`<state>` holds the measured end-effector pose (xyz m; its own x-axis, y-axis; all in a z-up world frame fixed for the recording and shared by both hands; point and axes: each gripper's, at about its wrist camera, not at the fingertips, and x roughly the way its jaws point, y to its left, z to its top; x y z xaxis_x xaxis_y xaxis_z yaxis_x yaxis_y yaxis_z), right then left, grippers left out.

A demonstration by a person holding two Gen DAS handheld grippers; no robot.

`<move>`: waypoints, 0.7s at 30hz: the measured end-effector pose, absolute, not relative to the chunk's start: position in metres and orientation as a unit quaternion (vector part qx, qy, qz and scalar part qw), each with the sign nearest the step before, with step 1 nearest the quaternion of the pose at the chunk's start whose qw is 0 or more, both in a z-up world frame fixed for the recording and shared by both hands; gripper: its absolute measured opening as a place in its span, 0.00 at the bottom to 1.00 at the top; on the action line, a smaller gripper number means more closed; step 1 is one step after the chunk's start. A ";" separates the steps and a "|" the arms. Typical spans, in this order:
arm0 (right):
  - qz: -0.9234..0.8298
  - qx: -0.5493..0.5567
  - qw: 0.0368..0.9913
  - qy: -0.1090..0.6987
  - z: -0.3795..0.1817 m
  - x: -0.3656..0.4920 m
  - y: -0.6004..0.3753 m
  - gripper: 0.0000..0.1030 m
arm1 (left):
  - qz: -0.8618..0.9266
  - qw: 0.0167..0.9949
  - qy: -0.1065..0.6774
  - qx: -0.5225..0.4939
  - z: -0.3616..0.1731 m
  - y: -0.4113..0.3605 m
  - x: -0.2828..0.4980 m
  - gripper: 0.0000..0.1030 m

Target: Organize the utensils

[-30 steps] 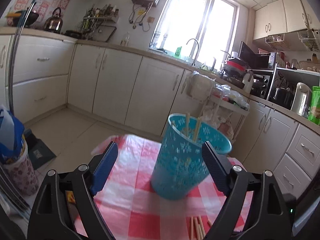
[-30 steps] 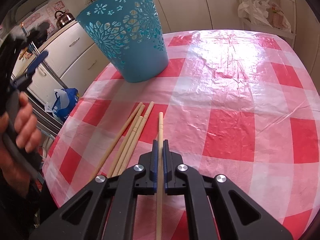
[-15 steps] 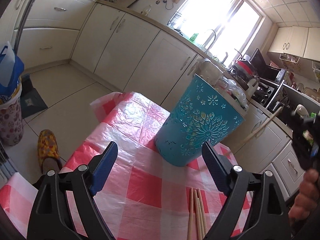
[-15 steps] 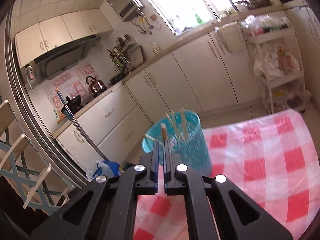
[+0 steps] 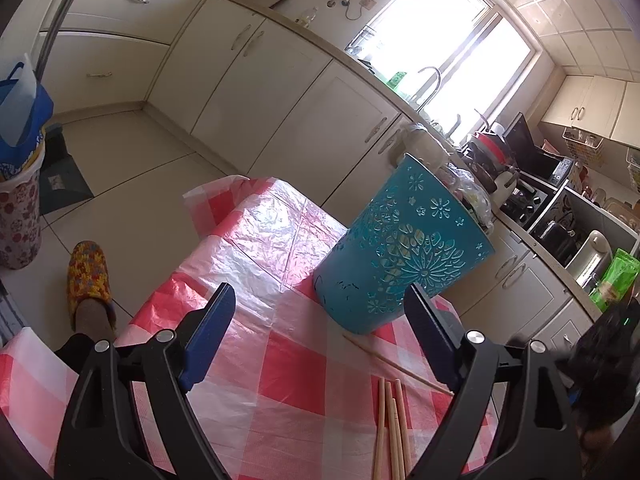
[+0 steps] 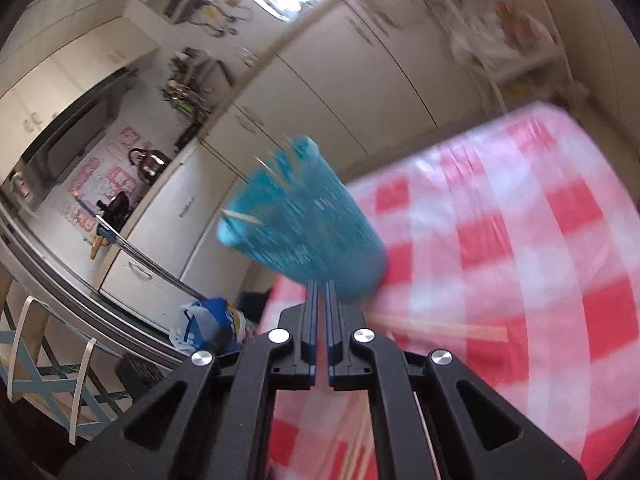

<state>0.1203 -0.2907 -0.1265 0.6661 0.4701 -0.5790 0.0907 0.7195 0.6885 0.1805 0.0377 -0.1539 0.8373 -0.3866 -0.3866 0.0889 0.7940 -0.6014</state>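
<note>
Right, my left gripper (image 5: 319, 288) sits low over the checked tablecloth (image 5: 260, 240) with its jaws wide apart and nothing between them. I read that as readiness to steady the teal basket (image 5: 400, 256), which stands just ahead at the cloth's far side. Three chopsticks (image 5: 390, 432) lie side by side on the cloth near me, waiting their turn. A single chopstick (image 5: 396, 364) slants from the basket's foot towards my right side.

The right gripper (image 6: 322, 284) has its jaws pressed together, aimed at the basket. In its own view (badly smeared), a pale stick shows beside its right finger. I cannot tell whether the jaws pinch that stick or it simply lies on the cloth. A stick seems to poke past the basket's rim, so I judge the sorting is partly done.
</note>
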 end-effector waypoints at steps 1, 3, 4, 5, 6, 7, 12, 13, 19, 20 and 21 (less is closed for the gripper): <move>0.103 0.379 0.821 0.414 -0.148 0.114 -0.297 0.04 | -0.136 0.913 0.253 -0.290 -0.153 0.036 0.180 0.80; 0.080 0.408 0.794 0.444 -0.177 0.109 -0.306 0.04 | -0.141 0.914 0.257 -0.281 -0.151 0.031 0.182 0.81; 0.075 0.405 0.794 0.447 -0.181 0.109 -0.306 0.04 | -0.141 0.914 0.260 -0.279 -0.151 0.030 0.183 0.81; 0.066 0.389 0.801 0.449 -0.182 0.111 -0.306 0.04 | -0.144 0.913 0.262 -0.278 -0.151 0.029 0.184 0.81; 0.059 0.372 0.810 0.449 -0.180 0.114 -0.306 0.04 | -0.147 0.912 0.265 -0.275 -0.151 0.028 0.184 0.81; 0.058 0.367 0.813 0.448 -0.177 0.117 -0.307 0.04 | -0.150 0.912 0.268 -0.271 -0.151 0.026 0.185 0.81; 0.032 0.368 0.816 0.445 -0.177 0.141 -0.319 0.13 | -0.149 0.910 0.280 -0.268 -0.153 0.023 0.187 0.81; 0.033 0.373 0.816 0.440 -0.179 0.147 -0.322 0.15 | -0.148 0.909 0.279 -0.270 -0.153 0.024 0.187 0.81; -0.013 0.354 0.820 0.449 -0.176 0.192 -0.339 0.20 | -0.150 0.906 0.281 -0.279 -0.156 0.026 0.188 0.81; -0.022 0.340 0.823 0.455 -0.174 0.200 -0.339 0.20 | -0.151 0.905 0.281 -0.280 -0.156 0.026 0.188 0.81; -0.029 0.328 0.825 0.459 -0.172 0.207 -0.336 0.21 | -0.152 0.905 0.280 -0.281 -0.156 0.027 0.188 0.81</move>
<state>0.2072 -0.3364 -0.1725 0.5763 0.2537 -0.7769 0.3491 0.7831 0.5147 0.1875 0.0272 -0.1563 0.7965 -0.4330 -0.4220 0.1173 0.7953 -0.5947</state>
